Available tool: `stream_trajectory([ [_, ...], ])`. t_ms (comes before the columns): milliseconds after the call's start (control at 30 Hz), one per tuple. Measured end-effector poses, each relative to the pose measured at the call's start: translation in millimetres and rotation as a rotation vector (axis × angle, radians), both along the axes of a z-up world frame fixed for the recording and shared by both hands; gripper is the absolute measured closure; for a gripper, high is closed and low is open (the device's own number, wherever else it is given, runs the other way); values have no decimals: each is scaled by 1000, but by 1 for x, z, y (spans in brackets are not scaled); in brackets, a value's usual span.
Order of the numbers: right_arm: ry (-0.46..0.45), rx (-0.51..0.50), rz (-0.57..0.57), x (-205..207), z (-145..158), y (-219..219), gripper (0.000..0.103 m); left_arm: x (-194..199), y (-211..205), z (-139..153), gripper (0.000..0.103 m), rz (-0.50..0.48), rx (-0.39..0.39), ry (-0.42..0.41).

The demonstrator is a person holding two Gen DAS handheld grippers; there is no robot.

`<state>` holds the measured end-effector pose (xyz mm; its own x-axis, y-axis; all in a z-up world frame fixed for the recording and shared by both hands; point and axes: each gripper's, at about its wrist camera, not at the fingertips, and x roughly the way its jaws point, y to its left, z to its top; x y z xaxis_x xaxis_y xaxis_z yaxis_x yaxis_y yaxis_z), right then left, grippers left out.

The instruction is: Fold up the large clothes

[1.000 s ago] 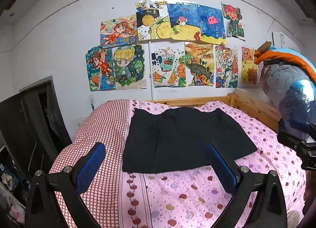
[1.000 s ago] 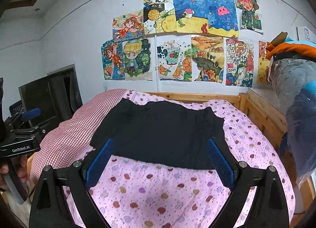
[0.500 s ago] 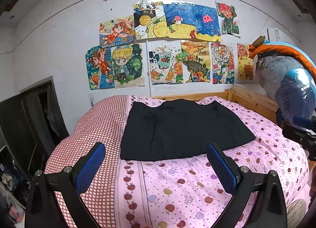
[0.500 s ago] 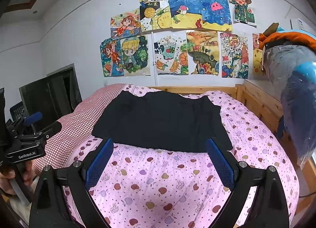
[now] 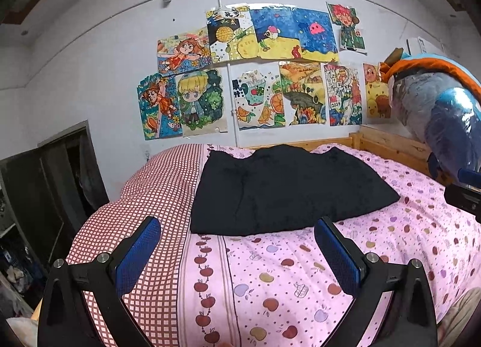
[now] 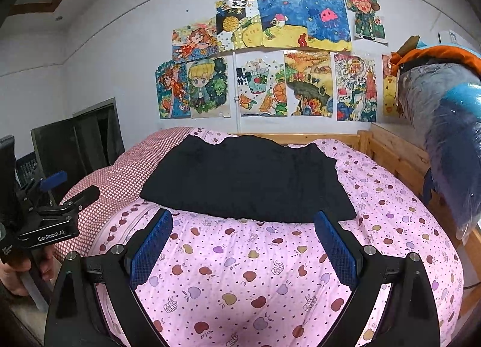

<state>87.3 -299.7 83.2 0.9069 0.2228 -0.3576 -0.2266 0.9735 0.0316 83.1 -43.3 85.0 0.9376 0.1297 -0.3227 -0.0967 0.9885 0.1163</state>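
A black garment (image 5: 285,190) lies folded into a flat rectangle on the far half of the bed, also visible in the right wrist view (image 6: 246,178). My left gripper (image 5: 237,226) hovers open above the quilt, short of the garment's near edge, with nothing between its blue pads. My right gripper (image 6: 243,220) is likewise open and empty, just short of the garment's near edge. The left gripper's body (image 6: 45,220), held by a hand, shows at the left edge of the right wrist view.
The bed carries a pink apple-print quilt (image 5: 300,271) with a red checked section (image 5: 144,205) on the left. A wooden bed frame (image 6: 396,154) runs along the back and right. Plastic-wrapped bedding (image 6: 451,136) is stacked at right. Dark furniture (image 5: 45,190) stands left. Drawings cover the wall.
Both grippers have drawn back from the garment toward the foot of the bed; more quilt now shows in front of the garment. The garment has stayed put.
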Motion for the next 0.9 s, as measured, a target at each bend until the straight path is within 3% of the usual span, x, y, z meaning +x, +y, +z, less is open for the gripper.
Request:
stream_trajectory([
  [333, 8, -6, -18, -5, -20, 5, 10, -3, 12, -25, 0, 7, -52, 40],
  [900, 72, 22, -19, 9, -44, 4, 10, -2, 13, -48, 0, 5, -30, 66],
])
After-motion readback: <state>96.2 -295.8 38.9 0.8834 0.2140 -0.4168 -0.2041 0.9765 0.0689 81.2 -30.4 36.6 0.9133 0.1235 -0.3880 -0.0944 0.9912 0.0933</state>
